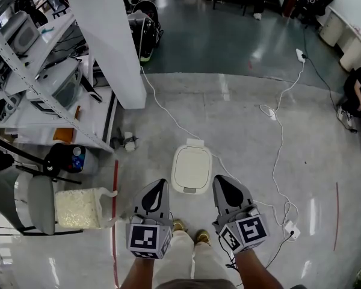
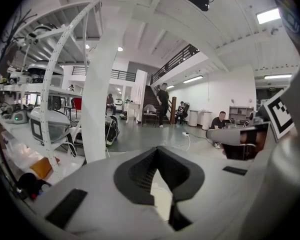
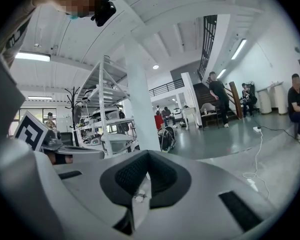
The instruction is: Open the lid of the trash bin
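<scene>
The white trash bin (image 1: 191, 168) stands on the pale floor just ahead of the person's shoes, with its lid down. My left gripper (image 1: 159, 184) hovers over the floor to the bin's near left, and its jaws meet at a point with nothing in them. To the bin's near right my right gripper (image 1: 220, 179) is held the same way, shut and empty. Neither touches the bin. In the left gripper view the left gripper (image 2: 158, 155) shows pads closed to a thin slit. The right gripper (image 3: 147, 156) looks the same in the right gripper view.
A white pillar (image 1: 108, 41) and metal shelving (image 1: 42, 71) with equipment stand to the left. A grey chair (image 1: 24, 203) and a pale-filled white container (image 1: 78, 208) sit at near left. A white cable (image 1: 280, 137) runs to a power strip (image 1: 292, 229) on the right.
</scene>
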The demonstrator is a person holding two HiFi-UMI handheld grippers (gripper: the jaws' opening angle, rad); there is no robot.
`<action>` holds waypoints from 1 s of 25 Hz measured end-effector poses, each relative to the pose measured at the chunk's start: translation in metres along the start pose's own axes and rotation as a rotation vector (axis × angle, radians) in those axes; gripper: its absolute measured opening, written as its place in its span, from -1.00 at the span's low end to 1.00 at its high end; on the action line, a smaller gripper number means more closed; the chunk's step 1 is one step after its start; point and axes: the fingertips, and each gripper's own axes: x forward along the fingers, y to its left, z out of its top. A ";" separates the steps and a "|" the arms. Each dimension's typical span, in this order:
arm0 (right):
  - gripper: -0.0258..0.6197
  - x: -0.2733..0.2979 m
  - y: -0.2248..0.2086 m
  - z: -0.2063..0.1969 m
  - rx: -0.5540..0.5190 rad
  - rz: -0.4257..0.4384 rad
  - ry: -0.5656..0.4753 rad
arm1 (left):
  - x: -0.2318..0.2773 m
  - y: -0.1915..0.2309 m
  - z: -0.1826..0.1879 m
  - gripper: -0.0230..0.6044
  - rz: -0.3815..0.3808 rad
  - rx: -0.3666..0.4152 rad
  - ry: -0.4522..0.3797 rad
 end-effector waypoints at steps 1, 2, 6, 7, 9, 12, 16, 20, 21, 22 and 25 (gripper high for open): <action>-0.82 0.004 -0.001 -0.001 -0.002 0.002 0.003 | 0.000 0.000 0.000 -0.95 0.000 -0.001 0.001; -0.82 0.009 -0.002 -0.003 -0.004 0.004 0.008 | 0.000 0.000 0.000 -0.95 0.000 -0.003 0.006; -0.82 0.037 -0.009 -0.022 0.004 0.019 0.049 | 0.001 0.000 -0.006 -0.95 0.001 -0.027 0.027; -0.82 0.044 -0.011 -0.029 0.005 0.020 0.066 | 0.001 0.001 -0.008 -0.95 0.003 -0.031 0.022; -0.82 0.057 -0.015 -0.045 0.004 0.017 0.105 | 0.001 0.001 -0.015 -0.95 0.006 -0.036 0.019; -0.82 0.078 -0.023 -0.074 0.003 0.011 0.172 | 0.001 0.000 -0.025 -0.95 0.006 -0.041 0.028; -0.82 0.103 -0.034 -0.118 0.010 0.006 0.270 | 0.002 0.003 -0.044 -0.95 0.011 -0.053 0.045; -0.82 0.120 -0.054 -0.163 0.032 -0.027 0.358 | 0.006 0.007 -0.061 -0.95 0.015 -0.058 0.066; -0.82 0.124 -0.058 -0.176 0.037 -0.033 0.382 | 0.007 0.008 -0.064 -0.95 0.017 -0.060 0.071; -0.81 0.127 -0.061 -0.189 0.043 -0.038 0.409 | 0.008 0.010 -0.068 -0.95 0.019 -0.062 0.076; -0.82 0.132 -0.067 -0.229 0.055 -0.050 0.486 | 0.011 0.016 -0.077 -0.95 0.027 -0.072 0.087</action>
